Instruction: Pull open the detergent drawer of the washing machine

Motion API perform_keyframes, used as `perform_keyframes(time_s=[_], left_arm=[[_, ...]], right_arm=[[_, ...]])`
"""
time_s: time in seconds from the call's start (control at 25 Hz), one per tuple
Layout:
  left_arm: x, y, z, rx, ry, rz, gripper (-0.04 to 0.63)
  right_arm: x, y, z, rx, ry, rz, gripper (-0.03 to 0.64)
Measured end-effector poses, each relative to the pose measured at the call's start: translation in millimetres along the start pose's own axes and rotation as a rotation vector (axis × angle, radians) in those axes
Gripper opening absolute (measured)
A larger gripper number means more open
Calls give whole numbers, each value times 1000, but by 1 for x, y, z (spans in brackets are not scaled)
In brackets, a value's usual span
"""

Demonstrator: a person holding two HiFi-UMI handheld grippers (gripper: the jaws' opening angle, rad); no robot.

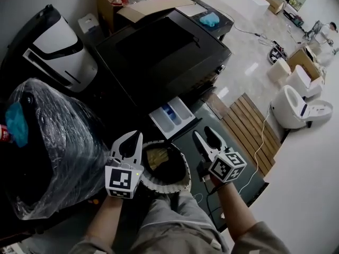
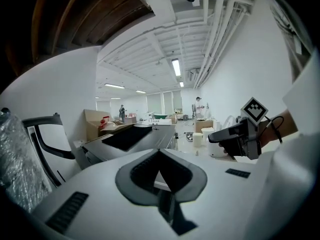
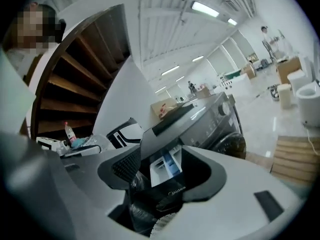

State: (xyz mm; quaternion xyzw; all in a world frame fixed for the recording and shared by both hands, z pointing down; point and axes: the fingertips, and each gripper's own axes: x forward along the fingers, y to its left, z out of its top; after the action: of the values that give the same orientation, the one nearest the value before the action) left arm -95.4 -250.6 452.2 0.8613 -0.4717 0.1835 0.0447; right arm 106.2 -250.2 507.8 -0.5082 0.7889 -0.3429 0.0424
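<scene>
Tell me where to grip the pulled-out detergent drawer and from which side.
Grip the detergent drawer by its dark front panel, probably coming from the front: the panel is the outermost edge, and the white tray behind it runs back into the washing machine.

The washing machine (image 1: pixel 159 52) is seen from above as a dark, glossy box with a flat top. In the right gripper view its front is shown, with a round door low down. The detergent drawer (image 1: pixel 172 116) is drawn well out of the front's upper corner and is held level. It is a white tray divided into open compartments, one of them fitted with a blue insert. Its outer end is closed by a dark front panel.
</scene>
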Motion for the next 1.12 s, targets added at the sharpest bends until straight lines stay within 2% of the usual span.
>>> perform_keyframes(time_s=[0.16, 0.24, 0.36, 0.44, 0.6, 0.76, 0.88, 1.0, 1.12], left_arm=[[-12, -5, 26, 5, -30, -7, 17], [-20, -7, 39, 16, -47, -6, 17], [-33, -8, 59, 33, -75, 3, 17], [-43, -9, 75, 47, -98, 10, 17], [-63, -10, 104, 84, -133, 28, 17], [-83, -22, 128, 164, -187, 36, 17], [-98, -38, 154, 138, -257, -2, 17], [-110, -43, 168, 119, -277, -15, 17], [-125, -48, 183, 127, -299, -11, 17]], right_arm=[[-20, 33, 35, -171, -44, 11, 200], [-31, 52, 53, -245, -81, 20, 195], [-49, 78, 77, -356, -122, 26, 151], [-60, 99, 92, -409, -146, 60, 143], [-84, 138, 119, -460, -203, 127, 118], [-111, 171, 144, -500, -263, 148, 101], [-129, 192, 157, -546, -304, 158, 73], [-142, 210, 164, -624, -332, 181, 55], [-156, 226, 171, -655, -352, 204, 51]])
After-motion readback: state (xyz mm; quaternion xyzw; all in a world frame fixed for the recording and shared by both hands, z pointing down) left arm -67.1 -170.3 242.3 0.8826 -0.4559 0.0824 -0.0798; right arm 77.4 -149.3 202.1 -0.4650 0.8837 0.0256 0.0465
